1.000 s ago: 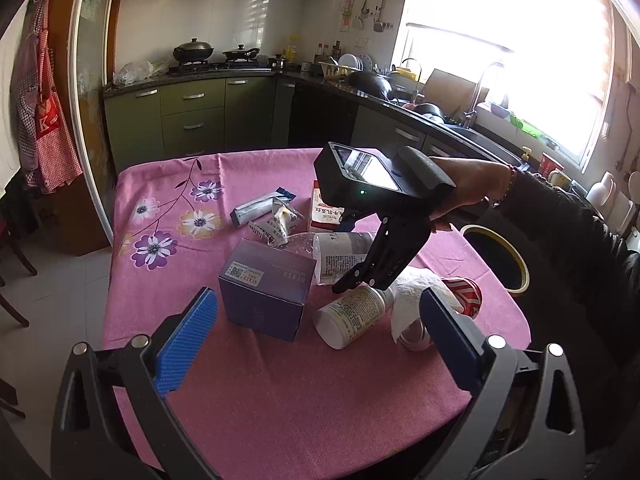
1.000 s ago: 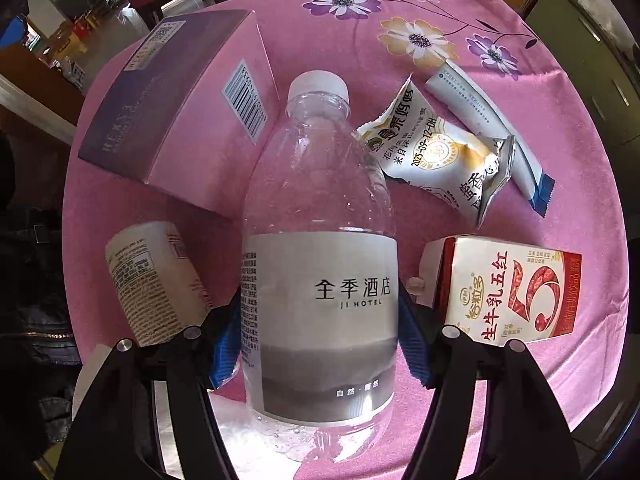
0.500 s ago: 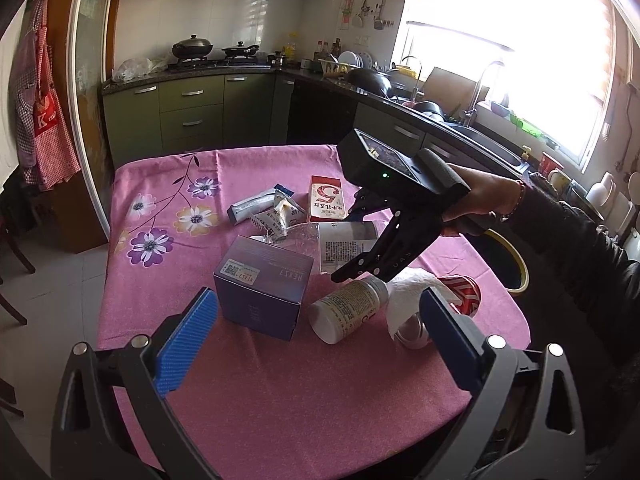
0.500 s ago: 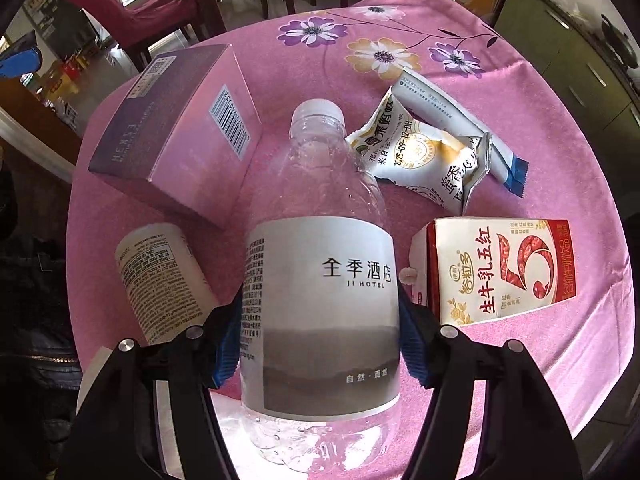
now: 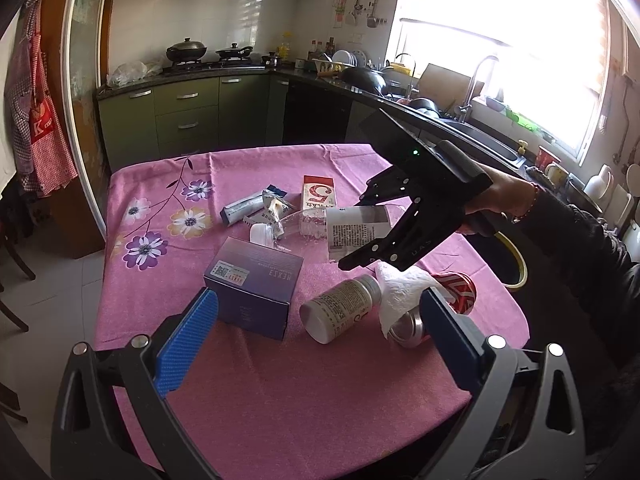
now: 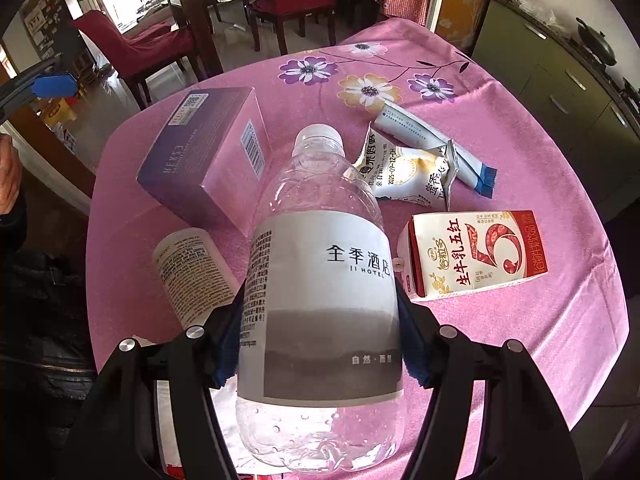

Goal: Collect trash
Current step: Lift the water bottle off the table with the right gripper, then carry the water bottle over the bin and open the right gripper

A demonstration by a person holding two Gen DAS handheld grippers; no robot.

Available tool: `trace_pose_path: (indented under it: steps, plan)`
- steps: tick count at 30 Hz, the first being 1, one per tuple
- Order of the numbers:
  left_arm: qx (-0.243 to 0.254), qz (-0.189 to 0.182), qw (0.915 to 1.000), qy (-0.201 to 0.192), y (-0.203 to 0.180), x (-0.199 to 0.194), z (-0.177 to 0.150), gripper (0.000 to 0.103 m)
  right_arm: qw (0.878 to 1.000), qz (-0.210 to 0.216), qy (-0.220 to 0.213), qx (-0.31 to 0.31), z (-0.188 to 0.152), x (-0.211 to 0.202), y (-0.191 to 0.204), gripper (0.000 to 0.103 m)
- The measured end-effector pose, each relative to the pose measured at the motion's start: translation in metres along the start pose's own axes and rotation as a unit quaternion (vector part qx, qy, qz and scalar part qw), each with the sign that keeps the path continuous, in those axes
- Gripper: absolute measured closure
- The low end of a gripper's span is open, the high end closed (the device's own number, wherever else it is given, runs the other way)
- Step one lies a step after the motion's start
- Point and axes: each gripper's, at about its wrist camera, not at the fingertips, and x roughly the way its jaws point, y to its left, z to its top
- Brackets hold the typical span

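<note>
A clear plastic water bottle (image 6: 320, 280) with a white and grey label hangs above the pink tablecloth, my right gripper (image 6: 316, 344) shut on its body; in the left wrist view the bottle (image 5: 340, 226) is carried cap to the left by that gripper (image 5: 360, 248). On the cloth lie a purple box (image 5: 252, 280), a white pill bottle (image 5: 340, 312), a crumpled tissue (image 5: 404, 292), a red can (image 5: 440, 308), a red and white milk carton (image 6: 476, 256) and snack wrappers (image 6: 416, 168). My left gripper (image 5: 316, 344) stays open near the table's front edge, holding nothing.
A yellow-rimmed bin (image 5: 512, 260) shows past the table's right edge, partly behind the person's sleeve (image 5: 580, 240). Kitchen counters (image 5: 180, 80) and a sink lie beyond. Red chairs (image 6: 140, 44) stand off the far side in the right wrist view.
My right gripper has lifted the water bottle up off the cloth and moved it toward the right, tilting as it went. The left gripper has stayed put.
</note>
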Motion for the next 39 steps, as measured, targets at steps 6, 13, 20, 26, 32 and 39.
trace_pose_path:
  steps: [6,13,20,26,32,39]
  plan:
    - [-0.001,0.001,1.0,0.0,0.002,-0.001,0.0,0.007,0.999,-0.003,-0.041,0.022,-0.013,-0.03,0.004,0.039]
    - [0.001,-0.006,1.0,-0.002,0.002,0.001,0.0,0.007,0.99,-0.041,-0.095,0.097,-0.076,-0.092,-0.003,0.039]
    - [0.01,-0.04,0.9992,0.0,-0.008,0.013,0.002,0.007,0.949,-0.124,-0.086,0.278,-0.219,-0.142,-0.022,0.039]
    - [0.03,-0.063,0.9976,0.006,-0.028,0.025,0.005,0.007,0.885,-0.184,-0.043,0.426,-0.332,-0.151,-0.039,0.039]
    - [0.052,-0.067,0.9963,0.011,-0.044,0.027,0.006,0.007,0.838,-0.208,-0.009,0.504,-0.391,-0.13,-0.064,0.038]
    - [0.063,-0.058,0.9963,0.01,-0.048,0.021,0.005,0.007,0.786,-0.27,-0.032,0.555,-0.413,-0.117,-0.089,0.013]
